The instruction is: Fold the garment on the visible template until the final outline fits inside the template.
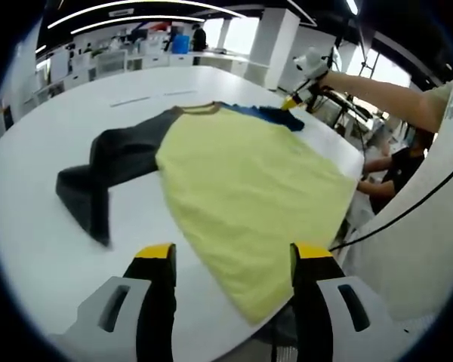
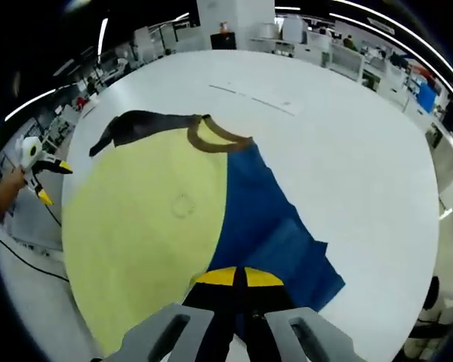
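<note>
pale yellow cotton takes up most of the left gripper view: the garment, a raglan shirt with a yellow body, lies flat on the white tabletop. its dark grey sleeve trails off to the left, and its hem runs over the near edge. the left tool hangs just short of that hem with its yellow-tipped jaws spread wide and holding nothing. the shirt's long axis runs away from this tool toward the collar. far across the shirt, the right tool sits at the blue sleeve.

in the right gripper view the same garment spreads ahead and to the left, with the blue sleeve reaching straight down to the right tool. its jaws are pressed together with sleeve cloth at the tips; it looks to be pinching the sleeve. the left tool shows small at the far left rim, beside the yellow hem.

no template outline is clear to me on the tabletop. by my judgement the right tool is better placed to carry the blue sleeve inward across the yellow body.
</note>
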Demonstrator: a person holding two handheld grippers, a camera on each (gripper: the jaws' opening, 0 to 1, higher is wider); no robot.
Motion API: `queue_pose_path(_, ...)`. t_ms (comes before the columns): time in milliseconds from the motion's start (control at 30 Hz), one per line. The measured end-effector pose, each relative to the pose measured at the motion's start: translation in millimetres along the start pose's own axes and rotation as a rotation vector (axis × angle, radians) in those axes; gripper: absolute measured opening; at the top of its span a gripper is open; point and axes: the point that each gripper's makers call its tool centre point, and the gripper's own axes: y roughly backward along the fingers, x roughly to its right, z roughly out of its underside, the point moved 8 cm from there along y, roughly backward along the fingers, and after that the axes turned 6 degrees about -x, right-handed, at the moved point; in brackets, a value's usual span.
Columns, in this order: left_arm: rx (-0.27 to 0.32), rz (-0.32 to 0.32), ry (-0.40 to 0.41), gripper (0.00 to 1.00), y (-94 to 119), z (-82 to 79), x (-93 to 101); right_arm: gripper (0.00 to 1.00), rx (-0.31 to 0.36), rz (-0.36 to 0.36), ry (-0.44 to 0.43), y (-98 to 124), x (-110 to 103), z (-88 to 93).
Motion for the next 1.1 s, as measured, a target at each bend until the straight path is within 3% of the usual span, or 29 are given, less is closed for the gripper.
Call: queue_pose_path(1100,0.015,0.006,-0.008,0.58,7.8,5.5,-12.6,0.0,-0.012,-0.095,0.069,-36.5,-71.4,-66.7)
